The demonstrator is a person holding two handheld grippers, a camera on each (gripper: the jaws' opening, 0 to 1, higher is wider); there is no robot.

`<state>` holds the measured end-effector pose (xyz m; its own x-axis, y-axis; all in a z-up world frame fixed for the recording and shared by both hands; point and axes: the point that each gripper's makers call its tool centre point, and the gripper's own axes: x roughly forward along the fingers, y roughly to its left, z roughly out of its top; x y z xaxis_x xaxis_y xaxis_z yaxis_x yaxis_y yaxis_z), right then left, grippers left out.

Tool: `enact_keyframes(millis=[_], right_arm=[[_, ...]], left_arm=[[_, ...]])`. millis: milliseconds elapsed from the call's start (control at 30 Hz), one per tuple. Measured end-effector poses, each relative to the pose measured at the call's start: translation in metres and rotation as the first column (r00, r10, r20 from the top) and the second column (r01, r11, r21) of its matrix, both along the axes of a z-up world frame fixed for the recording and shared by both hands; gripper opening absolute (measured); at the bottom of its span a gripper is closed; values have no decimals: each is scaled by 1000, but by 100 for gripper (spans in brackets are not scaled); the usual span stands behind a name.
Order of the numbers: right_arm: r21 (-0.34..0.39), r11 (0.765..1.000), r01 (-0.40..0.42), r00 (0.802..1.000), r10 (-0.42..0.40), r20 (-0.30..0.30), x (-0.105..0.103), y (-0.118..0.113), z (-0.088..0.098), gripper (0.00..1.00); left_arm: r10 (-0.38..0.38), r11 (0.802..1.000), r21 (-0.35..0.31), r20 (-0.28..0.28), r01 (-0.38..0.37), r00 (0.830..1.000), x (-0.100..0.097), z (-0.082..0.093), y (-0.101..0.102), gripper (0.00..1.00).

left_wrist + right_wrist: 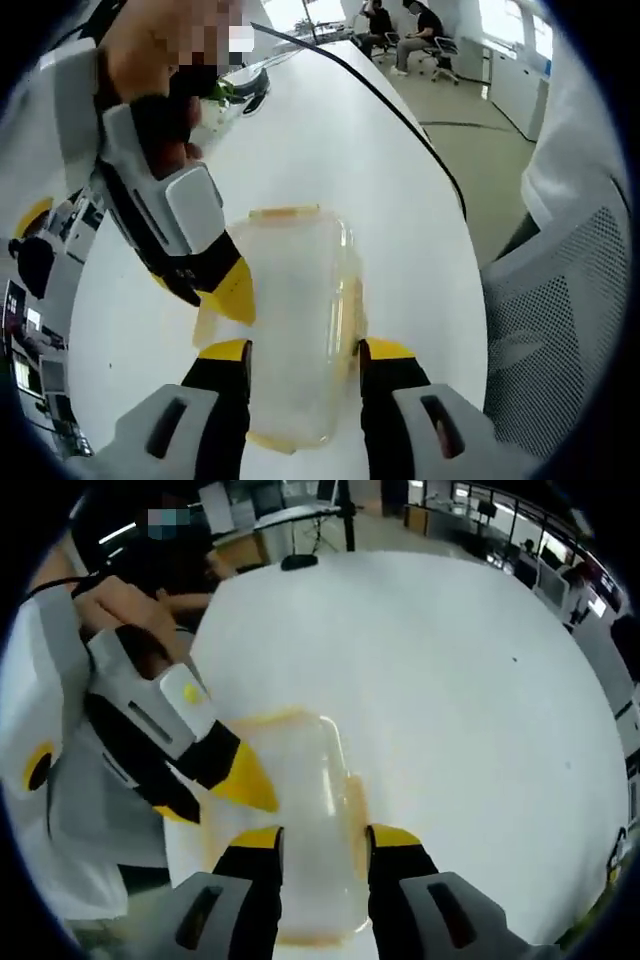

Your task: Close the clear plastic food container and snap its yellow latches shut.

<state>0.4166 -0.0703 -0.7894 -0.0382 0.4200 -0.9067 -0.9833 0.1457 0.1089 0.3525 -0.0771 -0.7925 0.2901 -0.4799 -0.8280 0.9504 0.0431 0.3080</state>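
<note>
A clear plastic container (295,290) with its lid on lies on the white table (330,140). Yellow latches show at its far end (285,212) and its right side (355,310). My left gripper (305,350) hovers over the container's near part with jaws apart, holding nothing. The right gripper (228,298), held by a hand, touches its yellow tip to the container's left edge. In the right gripper view the container (310,780) lies under my right gripper (325,838), jaws apart. There the left gripper (245,780) rests its yellow tip on the container's left rim.
A black cable (400,110) runs along the table's right side. A grey mesh chair (560,330) stands close at the right. People sit at desks far back (400,30). A black object (298,562) lies at the table's far edge.
</note>
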Motion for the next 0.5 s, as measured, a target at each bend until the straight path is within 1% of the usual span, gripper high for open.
enact_keyframes(millis=[100, 267, 433, 500], right_arm=[[-19, 1000, -20, 1000, 19, -14, 0, 0, -1, 31], [-30, 999, -40, 998, 39, -41, 0, 0, -3, 31], [-50, 998, -48, 998, 45, -49, -1, 1, -4, 30], [-59, 997, -48, 998, 45, -49, -1, 0, -4, 30]], left_arm=[[3, 1000, 2, 10, -3, 1000, 0, 0, 0, 43], [8, 1000, 3, 18, -8, 1000, 1, -1, 0, 42], [17, 999, 28, 18, -17, 1000, 2, -2, -1, 41], [16, 999, 28, 15, -16, 1000, 2, -2, -1, 40]])
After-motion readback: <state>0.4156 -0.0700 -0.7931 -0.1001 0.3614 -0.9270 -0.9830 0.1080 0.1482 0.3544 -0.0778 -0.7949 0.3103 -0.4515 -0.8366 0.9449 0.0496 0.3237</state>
